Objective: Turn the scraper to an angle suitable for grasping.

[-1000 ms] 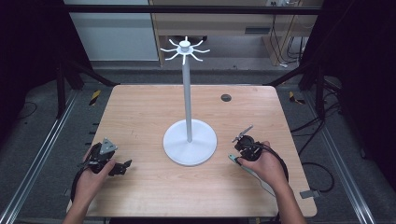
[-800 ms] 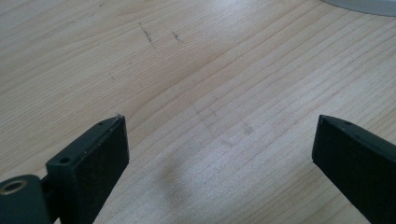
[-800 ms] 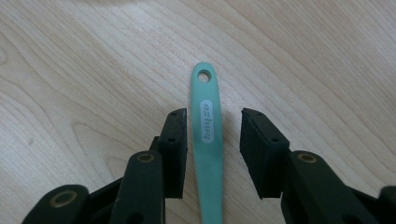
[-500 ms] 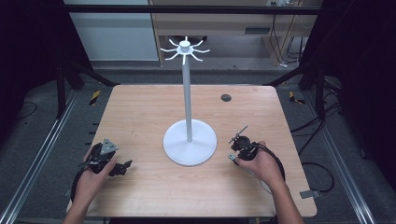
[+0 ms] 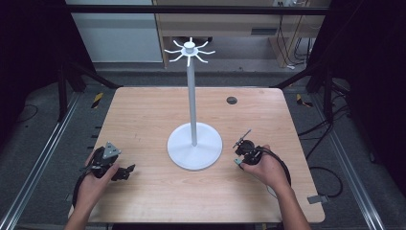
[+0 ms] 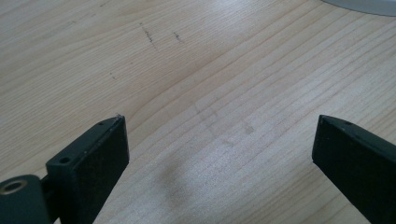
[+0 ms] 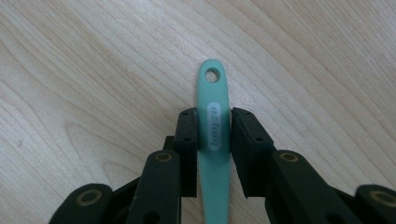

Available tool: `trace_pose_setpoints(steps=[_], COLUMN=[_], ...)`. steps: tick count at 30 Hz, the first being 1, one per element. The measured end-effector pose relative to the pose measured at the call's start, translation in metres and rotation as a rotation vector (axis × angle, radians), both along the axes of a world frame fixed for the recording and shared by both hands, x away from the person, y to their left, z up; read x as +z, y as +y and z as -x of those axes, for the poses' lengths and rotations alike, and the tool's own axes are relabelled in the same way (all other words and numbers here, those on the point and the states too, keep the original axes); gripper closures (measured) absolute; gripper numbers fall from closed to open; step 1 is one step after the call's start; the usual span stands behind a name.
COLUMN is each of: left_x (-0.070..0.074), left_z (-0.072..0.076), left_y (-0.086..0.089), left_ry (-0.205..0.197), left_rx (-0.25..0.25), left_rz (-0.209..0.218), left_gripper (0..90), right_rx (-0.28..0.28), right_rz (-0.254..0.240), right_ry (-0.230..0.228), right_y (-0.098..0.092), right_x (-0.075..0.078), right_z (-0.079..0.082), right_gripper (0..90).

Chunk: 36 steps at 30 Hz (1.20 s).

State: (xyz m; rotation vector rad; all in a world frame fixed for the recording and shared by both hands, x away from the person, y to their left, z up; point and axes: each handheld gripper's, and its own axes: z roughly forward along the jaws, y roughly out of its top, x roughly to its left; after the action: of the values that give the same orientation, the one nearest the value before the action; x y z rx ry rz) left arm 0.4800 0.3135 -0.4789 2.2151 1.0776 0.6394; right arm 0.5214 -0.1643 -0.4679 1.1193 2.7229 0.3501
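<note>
The right gripper [image 7: 214, 128] is clamping a mint-green plastic handle with a hanging hole at its tip [image 7: 213, 116]; both jaws are pressing against its sides. In the high view, the right gripper [image 5: 245, 152] is resting near the front right of the light wooden table [image 5: 143, 115], just beside the round base of the white metal hanging stand with radial hooks [image 5: 193, 110]. The left gripper [image 6: 219, 140] is hovering over bare wood with its jaws standing wide apart, gripping nothing.
</note>
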Motion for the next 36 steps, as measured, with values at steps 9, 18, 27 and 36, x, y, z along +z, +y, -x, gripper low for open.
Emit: trace_pose_setpoints(steps=[9, 18, 27, 36], left_x=[0.000, 0.000, 0.000, 0.001], left_z=[0.000, 0.000, 0.001, 0.000], left_y=[0.000, -0.001, 0.000, 0.000], left_ry=[0.000, 0.005, 0.002, -0.002], left_rx=[0.003, 0.001, 0.002, 0.004], left_rz=[0.001, 0.002, 0.021, 0.029], left_gripper=[3.6, 3.6, 3.6, 3.6], right_rx=[-0.029, -0.117, -0.150, -0.172], right_rz=[-0.061, -0.279, -0.378, -0.451], right_ry=[-0.049, -0.200, -0.319, -0.436], right_y=[-0.007, -0.036, -0.052, -0.057], right_x=[0.010, 0.047, 0.078, 0.112], right_z=[0.004, 0.019, 0.034, 0.035], right_gripper=[74.2, 74.5, 74.5, 74.5])
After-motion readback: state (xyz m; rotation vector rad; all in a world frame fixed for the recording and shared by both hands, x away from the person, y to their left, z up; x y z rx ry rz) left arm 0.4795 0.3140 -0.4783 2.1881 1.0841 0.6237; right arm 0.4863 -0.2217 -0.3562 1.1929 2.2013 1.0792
